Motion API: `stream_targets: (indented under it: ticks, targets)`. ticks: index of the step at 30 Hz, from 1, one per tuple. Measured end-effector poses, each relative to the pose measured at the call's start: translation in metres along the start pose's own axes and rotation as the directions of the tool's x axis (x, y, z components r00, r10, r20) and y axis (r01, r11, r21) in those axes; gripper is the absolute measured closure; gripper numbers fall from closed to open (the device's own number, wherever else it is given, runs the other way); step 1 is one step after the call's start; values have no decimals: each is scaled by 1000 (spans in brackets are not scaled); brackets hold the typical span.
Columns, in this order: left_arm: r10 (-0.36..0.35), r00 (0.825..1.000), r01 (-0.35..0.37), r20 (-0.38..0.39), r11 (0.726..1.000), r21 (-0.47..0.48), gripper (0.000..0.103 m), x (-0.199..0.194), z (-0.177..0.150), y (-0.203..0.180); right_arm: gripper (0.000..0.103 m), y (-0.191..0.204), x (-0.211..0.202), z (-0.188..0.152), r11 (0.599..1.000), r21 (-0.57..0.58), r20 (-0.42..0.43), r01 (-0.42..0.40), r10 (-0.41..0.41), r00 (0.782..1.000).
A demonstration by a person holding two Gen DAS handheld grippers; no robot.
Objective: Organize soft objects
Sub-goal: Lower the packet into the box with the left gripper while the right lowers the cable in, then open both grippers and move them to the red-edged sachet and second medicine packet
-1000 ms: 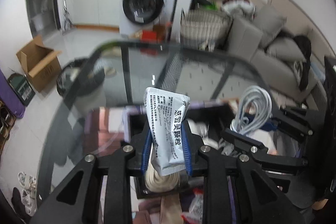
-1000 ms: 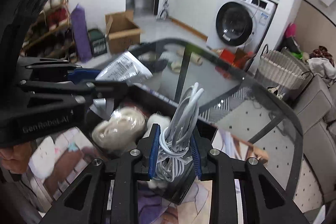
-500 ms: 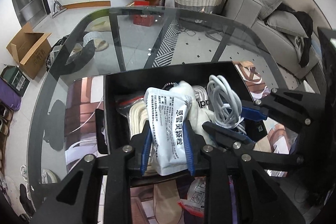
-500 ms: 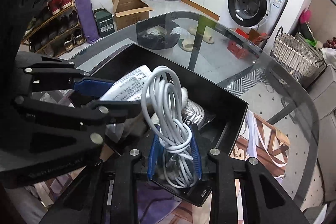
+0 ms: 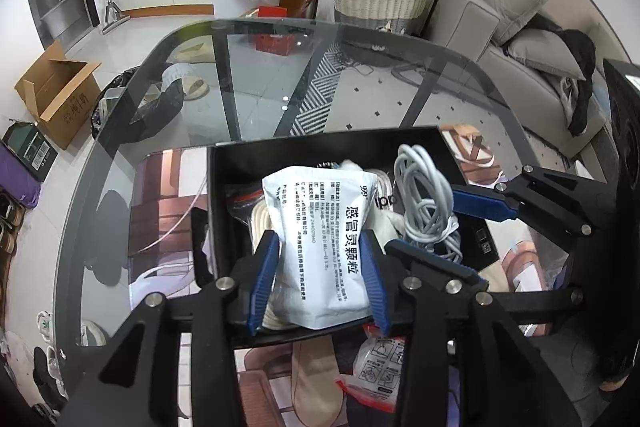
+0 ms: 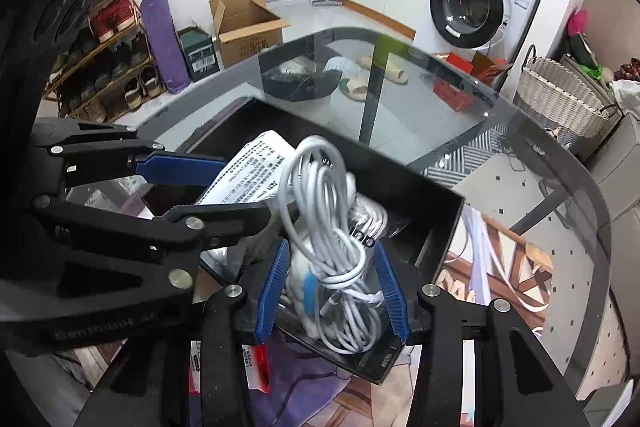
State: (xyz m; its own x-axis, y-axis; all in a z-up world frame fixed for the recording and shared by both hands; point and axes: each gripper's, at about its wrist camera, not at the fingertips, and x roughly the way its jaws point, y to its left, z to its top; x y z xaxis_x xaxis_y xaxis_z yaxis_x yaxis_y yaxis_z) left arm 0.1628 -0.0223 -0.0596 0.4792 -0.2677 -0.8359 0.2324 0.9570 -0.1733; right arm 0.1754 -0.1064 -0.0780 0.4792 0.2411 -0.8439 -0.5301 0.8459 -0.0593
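A: Your left gripper [image 5: 320,277] – jaws are opening, white pouch [image 5: 326,247] sits between the blue pads [image 5: 262,283]. The near pad stands apart from it; the other one I can't tell.

B: Where's the pouch resting?

A: In the black box [image 5: 320,143], toward its near wall, lying on the white rope coil [image 5: 260,223] and other soft stuff. Box sits on the glass table [image 5: 280,75], near the table's front edge, on a printed mat [image 5: 160,195].

B: And your right gripper [image 6: 334,293]?

A: Also opening. White cable bundle [image 6: 332,227] stands between its pads, gaps on both sides, so no clamp. The bundle's lower end is in the box's near corner, loops leaning up against the pouch [image 6: 248,179].

B: Grippers close to each other?

A: Yes, side by side over the box; your left one's fingers [image 6: 180,163] cross the right view's left side. A red-edged packet [image 5: 378,371] lies on the mat outside the box's near wall.
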Motion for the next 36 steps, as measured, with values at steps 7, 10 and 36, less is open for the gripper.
stream_targets:
  ticks: [7,10,36]
  targets:
    - [-2,999,2,32,1000,-16,59,-12,-1,8,57,-3,-17,2,1000,19,61,10,-11,998]
    - [6,999,-6,35,1000,-18,59,-14,-2,12,57,-4,-20,3,999,25,83,22,-24,996]
    - [-106,994,96,34,973,211,47,-56,-46,-38,12,-25,-64,-21,994,98,107,-43,32,994]
